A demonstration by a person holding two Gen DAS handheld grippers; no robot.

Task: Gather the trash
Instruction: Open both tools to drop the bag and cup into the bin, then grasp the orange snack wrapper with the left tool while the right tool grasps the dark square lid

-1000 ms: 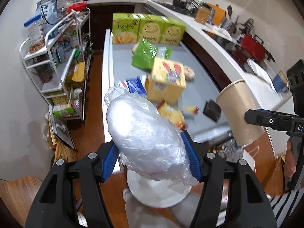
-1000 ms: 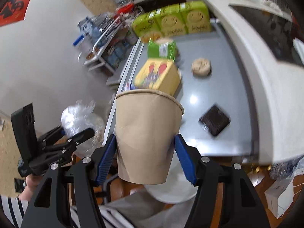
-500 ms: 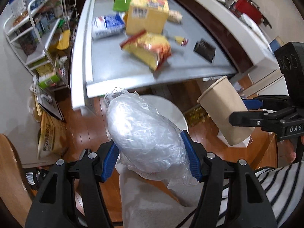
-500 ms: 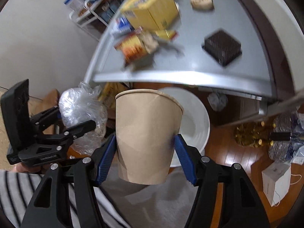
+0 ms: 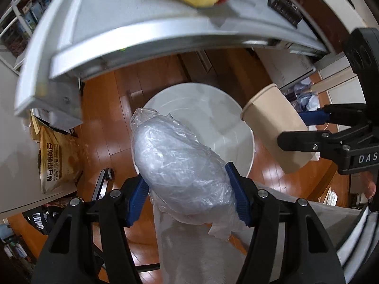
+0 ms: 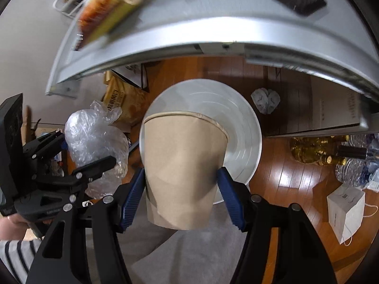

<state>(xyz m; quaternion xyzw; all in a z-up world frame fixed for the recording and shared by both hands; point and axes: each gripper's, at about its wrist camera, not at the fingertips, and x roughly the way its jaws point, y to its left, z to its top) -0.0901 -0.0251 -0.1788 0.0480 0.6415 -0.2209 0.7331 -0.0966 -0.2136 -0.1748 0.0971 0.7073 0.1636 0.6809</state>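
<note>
Left wrist view shows your left gripper (image 5: 187,189) jaws clamping the soft, light bag (image 5: 175,165) at centre over the bin (image 5: 246,127), while your right gripper (image 6: 181,187) squeezes the crushable cup (image 6: 182,172) mid-wall.

- The left gripper (image 5: 187,189) is a black plastic frame with two broad angular arms, each ending in a blue ribbed pad (image 5: 236,198).
- Round silver screws (image 5: 262,192) sit at its pivots.
- The right gripper (image 6: 181,187) has the same build: black arms, blue ribbed pads (image 6: 228,201), silver screws (image 6: 255,198).
- Seen from the left wrist view, the right gripper's black body carries white letters "DAS" (image 5: 367,158).
- The person wears a striped sleeve (image 6: 14,253), dark on light, and grey fabric trousers (image 6: 189,255).
</note>
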